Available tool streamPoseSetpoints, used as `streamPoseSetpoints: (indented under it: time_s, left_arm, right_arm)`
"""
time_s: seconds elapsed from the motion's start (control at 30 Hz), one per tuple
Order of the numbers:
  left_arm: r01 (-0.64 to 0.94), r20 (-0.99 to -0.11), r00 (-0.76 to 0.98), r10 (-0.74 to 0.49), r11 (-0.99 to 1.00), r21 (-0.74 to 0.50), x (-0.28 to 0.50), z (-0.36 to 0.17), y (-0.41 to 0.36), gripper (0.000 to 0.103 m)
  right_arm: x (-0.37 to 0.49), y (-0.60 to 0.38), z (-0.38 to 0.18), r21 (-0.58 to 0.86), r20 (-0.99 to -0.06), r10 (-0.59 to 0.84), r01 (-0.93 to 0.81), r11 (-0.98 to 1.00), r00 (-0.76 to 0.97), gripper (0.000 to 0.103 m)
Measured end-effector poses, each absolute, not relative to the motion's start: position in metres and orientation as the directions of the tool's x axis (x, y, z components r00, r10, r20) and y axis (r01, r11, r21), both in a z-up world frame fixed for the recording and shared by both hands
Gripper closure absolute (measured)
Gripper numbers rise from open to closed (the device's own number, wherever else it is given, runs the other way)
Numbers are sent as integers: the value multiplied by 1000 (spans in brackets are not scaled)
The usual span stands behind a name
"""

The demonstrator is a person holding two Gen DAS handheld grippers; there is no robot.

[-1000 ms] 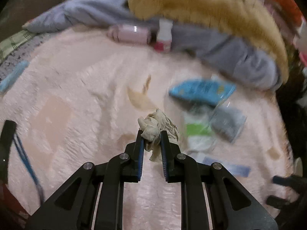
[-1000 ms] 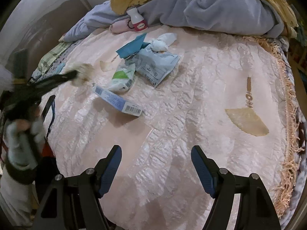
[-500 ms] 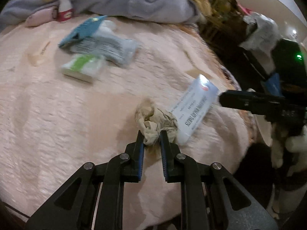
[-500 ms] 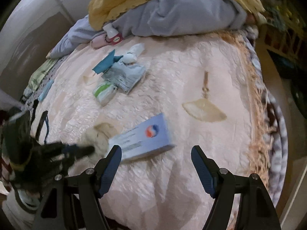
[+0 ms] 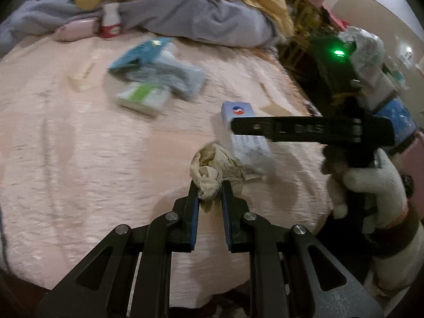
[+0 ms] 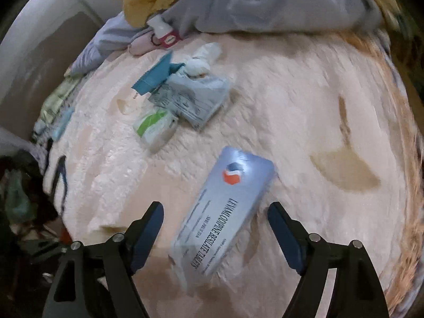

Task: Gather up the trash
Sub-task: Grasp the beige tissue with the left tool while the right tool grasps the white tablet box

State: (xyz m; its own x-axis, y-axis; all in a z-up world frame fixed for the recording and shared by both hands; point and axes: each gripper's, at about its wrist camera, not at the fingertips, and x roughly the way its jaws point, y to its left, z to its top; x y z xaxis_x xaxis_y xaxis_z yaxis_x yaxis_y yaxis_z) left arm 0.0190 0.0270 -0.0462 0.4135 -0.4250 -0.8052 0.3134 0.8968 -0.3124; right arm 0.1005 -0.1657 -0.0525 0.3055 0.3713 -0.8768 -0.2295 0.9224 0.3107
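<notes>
At the bottom centre of the left wrist view, the left gripper [image 5: 209, 189] is clenched on a crumpled beige tissue [image 5: 216, 169], held just above the bedspread [image 5: 79, 159]. Against the pictures of a second ago, the tissue has been carried from mid-bed toward the bed's near right edge, and the grip on it has been kept.

The right gripper [image 6: 214, 225] is spread wide, grasping nothing. It has been brought from an idle position over bare bedspread to straddle the tablet box [image 6: 225, 212], which lies slantwise at lower centre of the right wrist view between the two fingers; neither finger appears to touch it. In the left wrist view the same gripper is seen at centre right, reaching over the box, held by a white knitted glove [image 5: 371, 185].

It is judged that one item is secured and a second is about to be taken; closure on the box has not yet been made.

Materials: the tissue is soft, wrinkled and irregular. The box is thin rectangular card, pale blue-grey, printed. The bedspread is pink, quilted and slightly glossy.

Farther off, at upper centre left, a green-and-white packet [image 6: 155, 127], a crinkled film wrapper [image 6: 196, 100] and a teal carton [image 6: 156, 75] remain uncollected. Beyond, a small bottle [image 6: 164, 33] rests against heaped grey and yellow blankets [image 6: 265, 2].
</notes>
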Motion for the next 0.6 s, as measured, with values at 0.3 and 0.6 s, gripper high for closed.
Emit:
streamPoseSetpoints:
  time_s: [0.3,0.6]
  left_arm:
    - [270,-816,423,-395,914,-303,30,-58,35,90]
    - [222,-783,452,-427,904,-365,28,-49,23,90]
  right_arm:
    - [107,-136,-77,190,-912,278,-290,938,303,24]
    - [82,-167,-41,197,-864,328,-345,918,381,58]
